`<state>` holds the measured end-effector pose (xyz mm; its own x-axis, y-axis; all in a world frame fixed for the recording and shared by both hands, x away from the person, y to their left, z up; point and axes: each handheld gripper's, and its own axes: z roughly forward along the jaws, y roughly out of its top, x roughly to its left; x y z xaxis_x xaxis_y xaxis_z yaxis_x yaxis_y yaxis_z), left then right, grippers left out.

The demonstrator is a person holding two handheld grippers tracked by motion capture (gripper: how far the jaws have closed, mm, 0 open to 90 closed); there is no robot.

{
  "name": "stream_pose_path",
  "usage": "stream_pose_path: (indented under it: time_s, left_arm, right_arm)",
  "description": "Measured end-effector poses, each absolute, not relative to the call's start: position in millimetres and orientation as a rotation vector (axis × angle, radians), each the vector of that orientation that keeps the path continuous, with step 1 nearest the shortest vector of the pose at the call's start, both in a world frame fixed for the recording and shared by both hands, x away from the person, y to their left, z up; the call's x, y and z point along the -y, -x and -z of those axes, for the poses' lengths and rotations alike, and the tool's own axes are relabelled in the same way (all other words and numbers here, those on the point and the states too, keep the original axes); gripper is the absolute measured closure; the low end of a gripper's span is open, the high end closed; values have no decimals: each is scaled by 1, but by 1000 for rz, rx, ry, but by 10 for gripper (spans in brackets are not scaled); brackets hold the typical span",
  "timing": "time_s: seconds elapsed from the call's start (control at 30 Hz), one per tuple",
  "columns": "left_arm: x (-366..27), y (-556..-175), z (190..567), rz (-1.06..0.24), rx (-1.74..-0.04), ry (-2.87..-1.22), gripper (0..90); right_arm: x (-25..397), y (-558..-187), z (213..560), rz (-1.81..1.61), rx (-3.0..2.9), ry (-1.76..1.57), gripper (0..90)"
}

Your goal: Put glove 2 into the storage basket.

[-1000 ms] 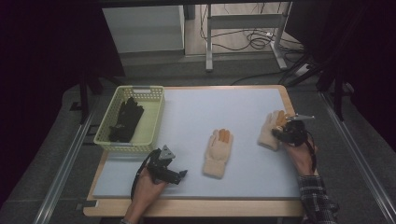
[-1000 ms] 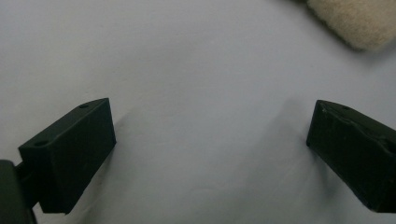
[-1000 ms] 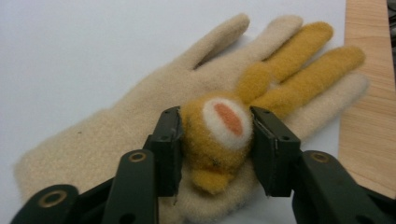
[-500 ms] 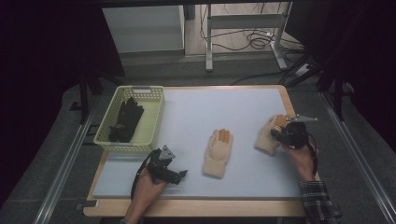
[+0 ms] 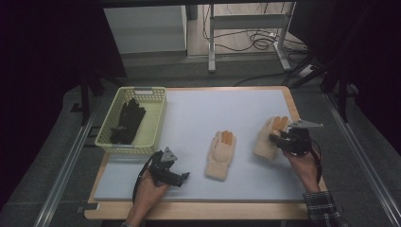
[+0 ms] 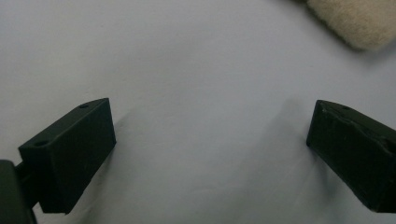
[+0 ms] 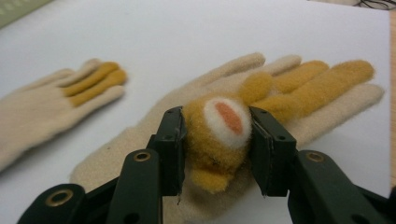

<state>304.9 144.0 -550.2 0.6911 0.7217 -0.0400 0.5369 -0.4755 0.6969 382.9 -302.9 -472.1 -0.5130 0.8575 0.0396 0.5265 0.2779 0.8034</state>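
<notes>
Your right gripper (image 7: 215, 154) is clamped on the fuzzy orange patch (image 7: 219, 135) of the right-hand glove (image 5: 268, 137), whose fingers point away from you. The other glove (image 5: 221, 154) lies parallel at mid-table, nearer your left gripper (image 5: 171, 174), whose jaws stand apart over bare mat.

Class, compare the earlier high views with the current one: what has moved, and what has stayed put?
The right gripper, shut on the right-hand cream woollen glove, dragged it toward the person and slightly inward. The left gripper stayed open and idle; the middle cream glove and the yellow-green plastic basket of black gloves kept their places.
</notes>
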Motion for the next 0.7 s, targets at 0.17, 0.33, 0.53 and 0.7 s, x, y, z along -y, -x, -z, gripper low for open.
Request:
stream_pose_path:
  time_s: [0.17,0.33,0.53,0.7]
  left_arm:
    - [-144,-305,550,-338,-959,-2195,14]
    - [-144,-305,550,-338,-959,-2195,14]
    - [-144,-305,550,-339,-960,-2193,13]
    - [-144,-305,550,-339,-960,-2193,14]
  right_arm:
    - [290,-371,465,-1150,-2173,-1205,584]
    - [278,-361,460,-1187,-2196,-1178,584]
    - [264,-351,456,-1228,-2228,-1153,583]
    - [251,-345,453,-1264,-2247,-1122,582]
